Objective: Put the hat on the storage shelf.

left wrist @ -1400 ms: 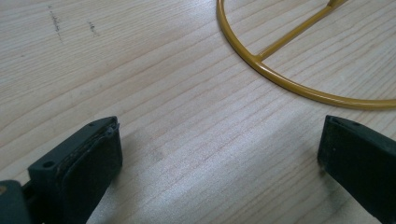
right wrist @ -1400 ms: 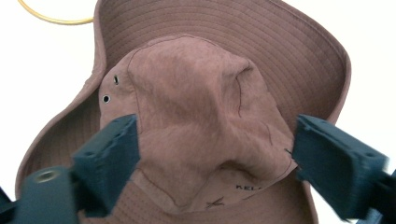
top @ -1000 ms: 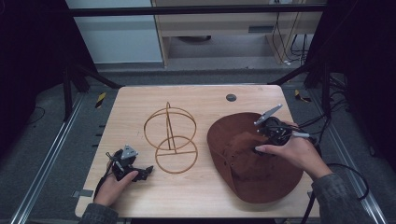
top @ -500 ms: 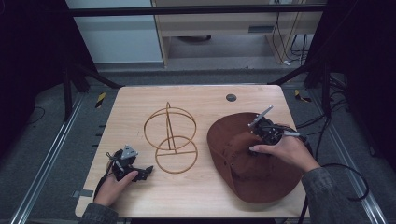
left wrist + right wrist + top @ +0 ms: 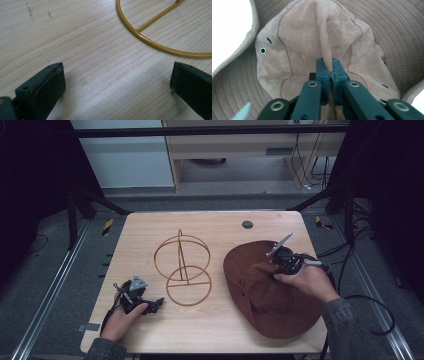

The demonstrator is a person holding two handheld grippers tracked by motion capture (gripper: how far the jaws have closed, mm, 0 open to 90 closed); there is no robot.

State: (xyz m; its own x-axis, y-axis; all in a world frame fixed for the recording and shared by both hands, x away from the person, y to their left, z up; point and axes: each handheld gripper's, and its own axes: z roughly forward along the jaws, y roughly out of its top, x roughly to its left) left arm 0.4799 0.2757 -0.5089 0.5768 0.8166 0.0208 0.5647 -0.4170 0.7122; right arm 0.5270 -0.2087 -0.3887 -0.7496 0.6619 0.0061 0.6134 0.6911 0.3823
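Near the tabletop's right edge, the right gripper (image 5: 329,72) has its jaws clenched on a fold of the brown sun hat's (image 5: 265,290) crown, while the wire hat stand (image 5: 182,267) stands leftward at centre, nearer the released left gripper (image 5: 142,301).

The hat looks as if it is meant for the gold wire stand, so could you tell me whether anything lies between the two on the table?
Nothing visible does. The hat, pinched at its crown by the right gripper, lies beside the wire stand, with bare table between them.
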